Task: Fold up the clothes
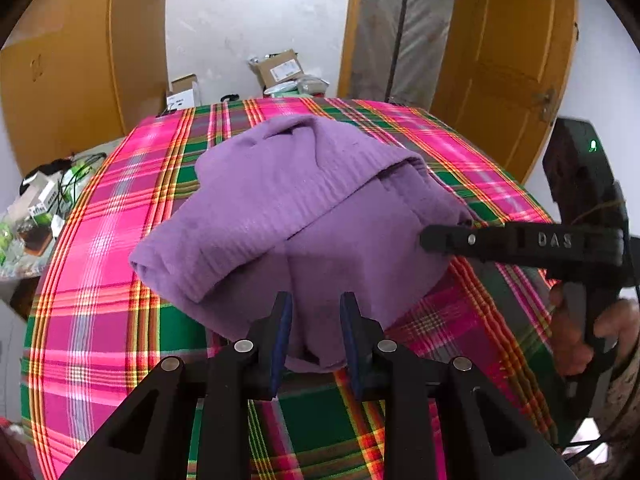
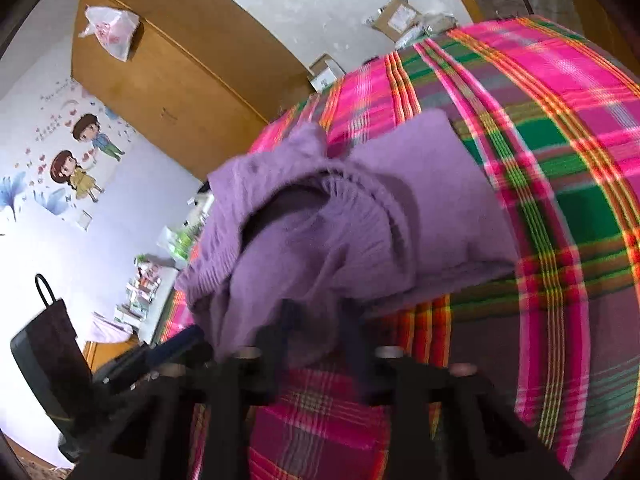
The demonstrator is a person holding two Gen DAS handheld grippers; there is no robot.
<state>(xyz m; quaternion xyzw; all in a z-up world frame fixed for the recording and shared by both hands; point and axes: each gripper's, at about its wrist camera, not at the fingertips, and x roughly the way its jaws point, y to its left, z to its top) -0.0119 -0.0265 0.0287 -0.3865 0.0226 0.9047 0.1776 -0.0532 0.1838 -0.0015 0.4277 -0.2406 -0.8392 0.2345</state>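
The purple knitted sweater (image 1: 296, 216) lies bunched near the middle of the pink-and-green plaid cloth (image 1: 100, 280) that covers the counter. It is partly folded: a ribbed band runs diagonally over the lower layers, and one thick roll ends at the left.

The left gripper (image 1: 316, 312) sits at the sweater's near hem. Its blue-padded fingers (image 1: 285, 320) stand apart with a lobe of knit between them; the pads flank the fabric, but I cannot confirm that they press it, so I read no grip. The position suits taking the near edge for the next fold (my judgement).

The right gripper (image 2: 320, 320) also has its fingers apart, with purple knit lying in the gap. This view is motion-blurred, so whether the pads bite the fabric cannot be told. From the left wrist view the right gripper's black finger (image 1: 448, 238) reaches the sweater's right edge, carried by a person's hand (image 1: 576, 336) on the handle. Working from two sides probably lets the bundle be squared without dragging it.

Hidden or unclear: the sleeves and collar are buried in the folds; the counter's near edge is cut off by the gripper bodies. Beyond lie cardboard boxes (image 1: 280, 68), a brown wooden wardrobe (image 2: 168, 80) and cartoon wall stickers (image 2: 80, 152).
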